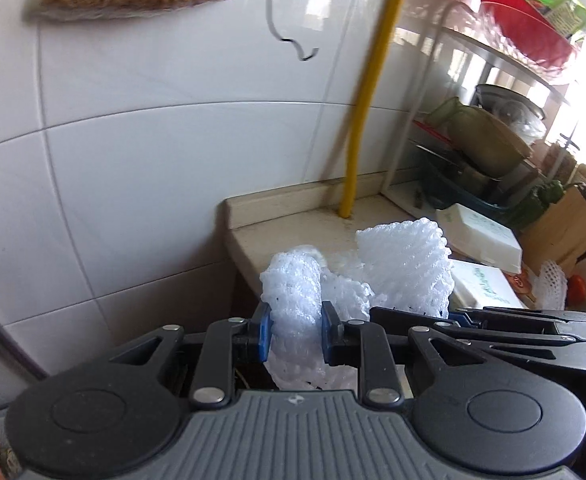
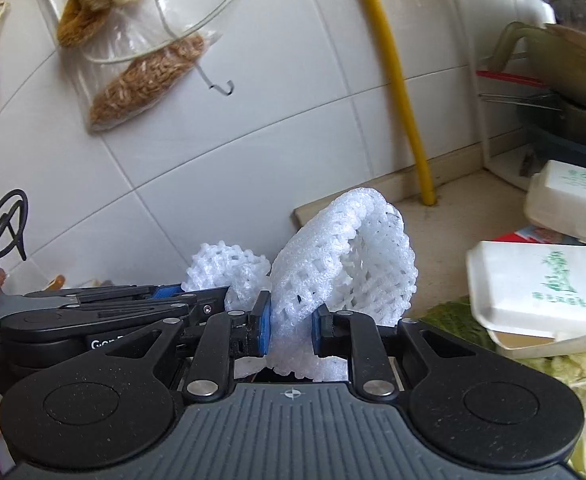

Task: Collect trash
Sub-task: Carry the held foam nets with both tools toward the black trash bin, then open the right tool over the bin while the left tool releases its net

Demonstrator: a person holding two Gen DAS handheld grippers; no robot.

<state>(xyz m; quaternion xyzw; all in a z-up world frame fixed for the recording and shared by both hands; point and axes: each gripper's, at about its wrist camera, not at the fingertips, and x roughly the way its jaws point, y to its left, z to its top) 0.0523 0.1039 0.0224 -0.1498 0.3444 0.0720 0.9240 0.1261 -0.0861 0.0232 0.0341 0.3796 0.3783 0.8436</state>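
My left gripper (image 1: 296,330) is shut on a crumpled white foam fruit net (image 1: 293,292), pinched between its blue pads. In the right wrist view my right gripper (image 2: 291,330) is shut on a second white foam net (image 2: 349,264), a wide open ring. The two grippers are side by side off the left end of the beige counter (image 1: 293,224). The right gripper's black linkage (image 1: 513,328) shows at the right of the left wrist view, with its net (image 1: 405,264) above it. The left gripper's linkage (image 2: 105,304) and its net (image 2: 225,266) show at the left of the right wrist view.
White foam takeaway boxes (image 2: 541,284) and leafy scraps (image 2: 573,364) lie on the counter to the right. A dish rack (image 1: 493,136) with bowls and pots stands at the back right. A yellow pipe (image 1: 369,88) runs up the tiled wall, where bags (image 2: 145,76) hang.
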